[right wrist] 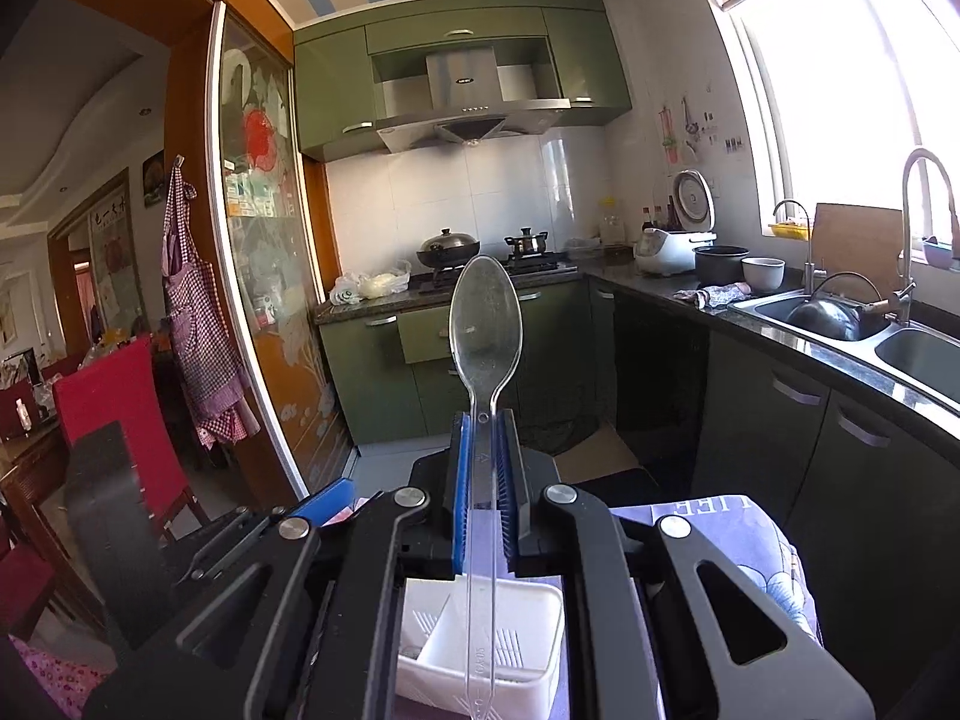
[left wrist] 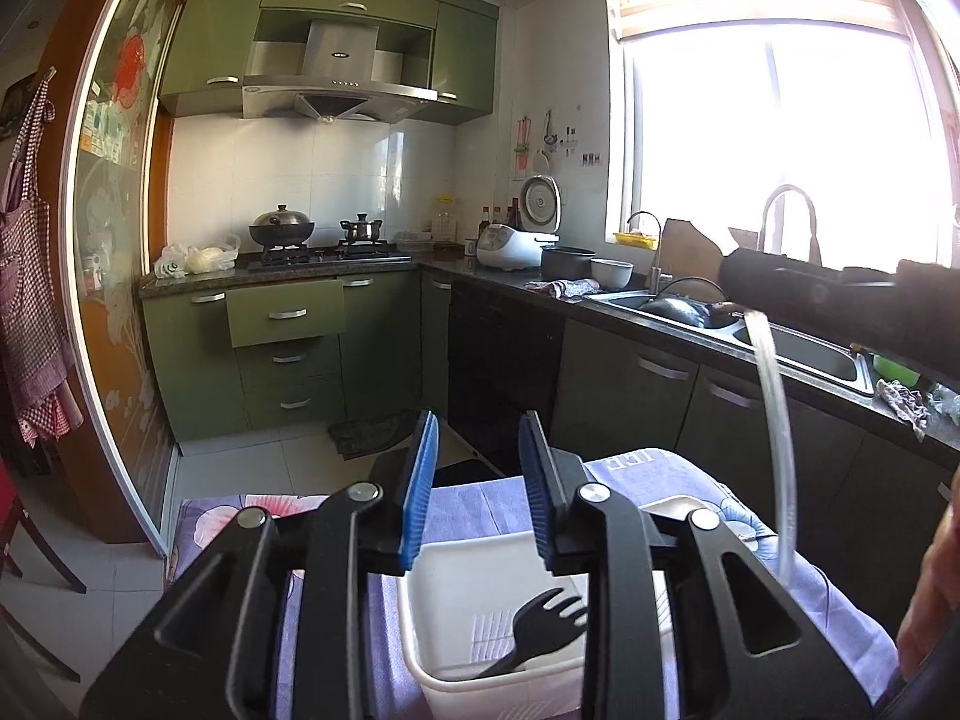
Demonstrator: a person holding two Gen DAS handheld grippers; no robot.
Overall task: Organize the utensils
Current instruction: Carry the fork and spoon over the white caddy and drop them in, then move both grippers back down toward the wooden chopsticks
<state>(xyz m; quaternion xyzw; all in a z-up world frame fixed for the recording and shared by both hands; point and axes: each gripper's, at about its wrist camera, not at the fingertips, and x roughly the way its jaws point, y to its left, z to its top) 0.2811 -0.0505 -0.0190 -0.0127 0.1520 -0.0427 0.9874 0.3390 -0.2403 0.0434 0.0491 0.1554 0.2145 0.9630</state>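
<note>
Left tongs (left wrist: 477,468) stand apart with nothing between the blue pads (left wrist: 420,492), aimed slightly downward above a white tray (left wrist: 414,618) that rests on a table draped in a purple floral cloth (left wrist: 480,507). Inside the tray, at 5 o'clock from the pads, lies a black fork (left wrist: 537,630), tines toward 1 o'clock, its handle running out of sight under the tongs' frame. Right tongs (right wrist: 485,462) are clamped on a clear plastic spoon (right wrist: 485,324); the pads pinch its neck, the bowl rises toward 12 o'clock beyond the tips and the handle trails back toward 6 o'clock over the divided white tray. In the left wrist view the right tongs appear as a dark bar at 3 o'clock, with the transparent spoon hanging down and tilted from them. Part of a hand (left wrist: 936,588) shows at the right edge, near 4 o'clock.
</note>
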